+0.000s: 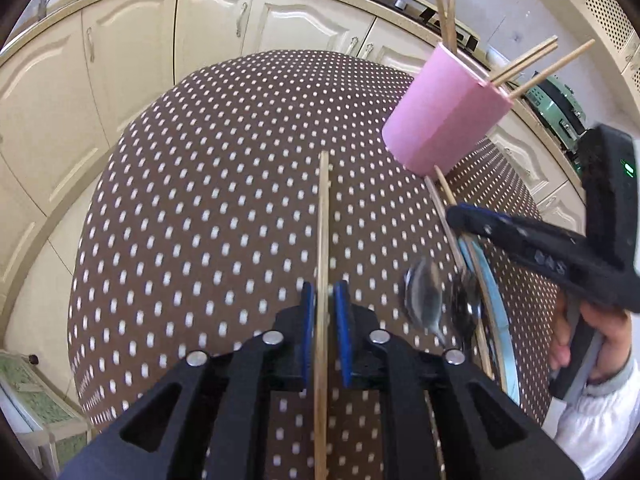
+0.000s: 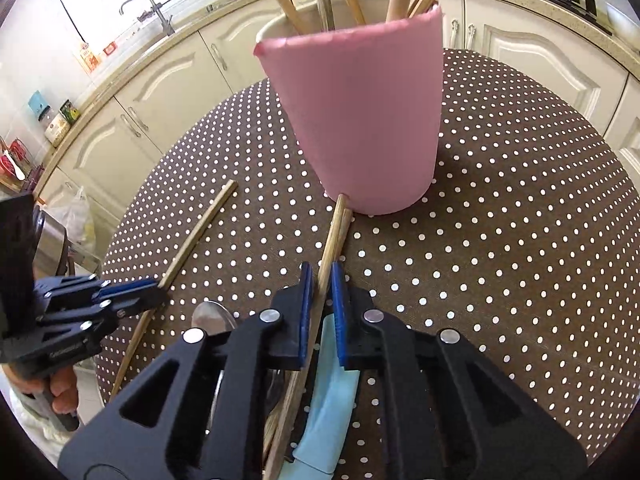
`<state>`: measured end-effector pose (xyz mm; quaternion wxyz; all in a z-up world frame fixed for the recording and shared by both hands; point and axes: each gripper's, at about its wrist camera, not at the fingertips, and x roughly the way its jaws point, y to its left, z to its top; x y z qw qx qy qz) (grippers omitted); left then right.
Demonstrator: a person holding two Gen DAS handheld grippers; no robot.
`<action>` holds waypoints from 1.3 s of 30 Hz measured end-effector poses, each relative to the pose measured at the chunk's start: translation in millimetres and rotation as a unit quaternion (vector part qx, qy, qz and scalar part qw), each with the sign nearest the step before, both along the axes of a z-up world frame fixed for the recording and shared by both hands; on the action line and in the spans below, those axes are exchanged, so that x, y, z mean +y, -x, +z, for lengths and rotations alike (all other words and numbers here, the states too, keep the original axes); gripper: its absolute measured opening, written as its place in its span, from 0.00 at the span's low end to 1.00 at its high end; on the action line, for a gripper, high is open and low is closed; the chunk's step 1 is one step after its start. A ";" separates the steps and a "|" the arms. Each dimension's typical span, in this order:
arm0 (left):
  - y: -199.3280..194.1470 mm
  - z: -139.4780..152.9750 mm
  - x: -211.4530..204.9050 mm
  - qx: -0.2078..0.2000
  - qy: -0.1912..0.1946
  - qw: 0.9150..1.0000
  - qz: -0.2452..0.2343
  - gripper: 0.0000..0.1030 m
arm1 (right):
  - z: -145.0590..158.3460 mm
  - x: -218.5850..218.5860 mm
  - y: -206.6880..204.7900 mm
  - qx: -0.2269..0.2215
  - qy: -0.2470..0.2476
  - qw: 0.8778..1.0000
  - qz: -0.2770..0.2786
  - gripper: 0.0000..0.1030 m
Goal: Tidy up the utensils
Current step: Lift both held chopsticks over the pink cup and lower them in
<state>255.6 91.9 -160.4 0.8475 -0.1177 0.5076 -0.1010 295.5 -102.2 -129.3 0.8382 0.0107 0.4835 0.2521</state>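
pink cup (image 2: 356, 120): sitting far on the dotted table (image 2: 500, 264), already packed with about six wooden sticks, so I'd say the job is partly done

left gripper (image 1: 325, 300): pads closing in around one chopstick (image 1: 323, 216), nearly shut on it; the stick is poking away toward the far side, its tip looks raised

right gripper (image 2: 322, 280): pinching down tight on a pair (image 2: 338, 220) whose far ends are lying right at the cup's base

leftovers: a steel spoon (image 1: 424, 296) is lying near, just right of the left gripper, next to a pale blue piece (image 2: 332, 400) I can't identify, so those are still waiting

room: loads of bare table to the left and far; the right side is getting crowded with cup, sticks and the other tool

edges: the table rim (image 1: 92, 240) is curving close on the left, and the sticks leaning out of the cup look to me like something to snag when dropping more in
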 end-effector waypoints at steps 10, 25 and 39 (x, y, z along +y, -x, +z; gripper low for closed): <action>-50.5 -0.5 -29.3 -0.011 -0.073 0.997 0.001 0.05 | 8.9 -17.3 12.5 -0.018 -0.026 0.999 -0.005 0.09; -6.4 96.3 -49.0 -0.246 -0.005 0.969 0.009 0.05 | 83.5 -54.5 58.8 -0.130 -0.105 0.986 0.007 0.07; 11.8 165.4 -93.1 -0.408 0.047 0.912 -0.006 0.05 | 178.3 -62.1 76.8 -0.238 -0.146 0.960 0.008 0.05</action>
